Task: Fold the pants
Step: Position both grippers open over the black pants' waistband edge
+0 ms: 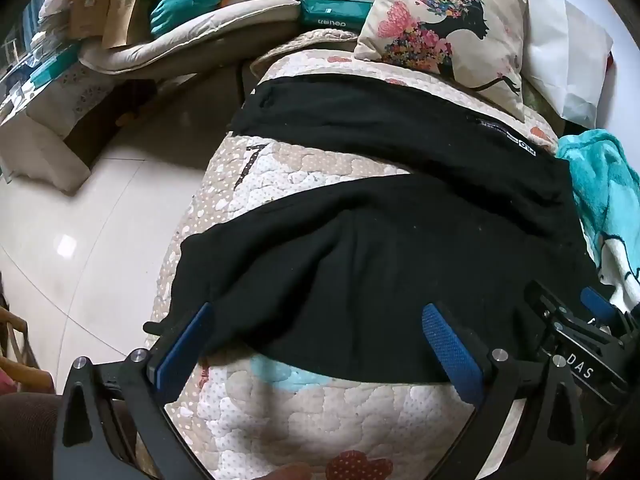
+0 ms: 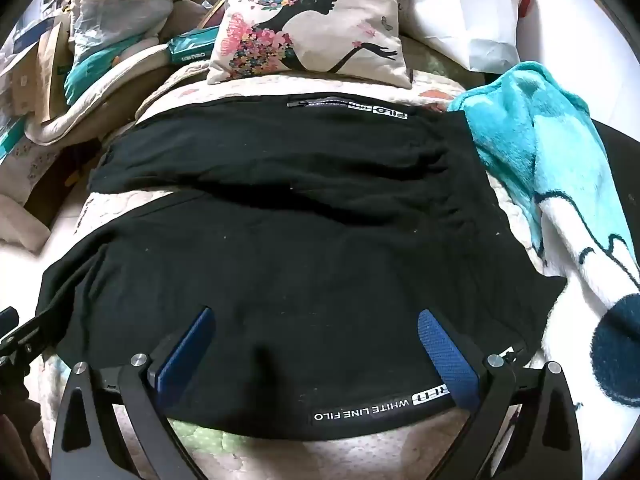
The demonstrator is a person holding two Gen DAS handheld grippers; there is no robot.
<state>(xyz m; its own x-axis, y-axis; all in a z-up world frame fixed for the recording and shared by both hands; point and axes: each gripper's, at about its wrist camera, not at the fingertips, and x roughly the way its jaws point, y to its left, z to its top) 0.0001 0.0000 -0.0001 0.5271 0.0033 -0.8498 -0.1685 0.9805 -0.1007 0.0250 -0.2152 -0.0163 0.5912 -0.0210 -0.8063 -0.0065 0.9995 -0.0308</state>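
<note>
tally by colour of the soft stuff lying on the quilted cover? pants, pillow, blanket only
Black: 1, the pants, spread flat with both legs apart
Cream with flower print: 1, the pillow behind the pants
Teal and white: 1, the blanket to the right of the pants
Total: 3
All lie on the quilted cover.

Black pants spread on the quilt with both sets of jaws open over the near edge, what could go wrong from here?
1. The near leg of the black pants is rumpled, so the left gripper may pinch one layer only.
2. The teal blanket overlaps the pants' right end and could drag along with the fold.
3. The left leg ends hang near the quilt edge, so they might slide toward the floor.
</note>
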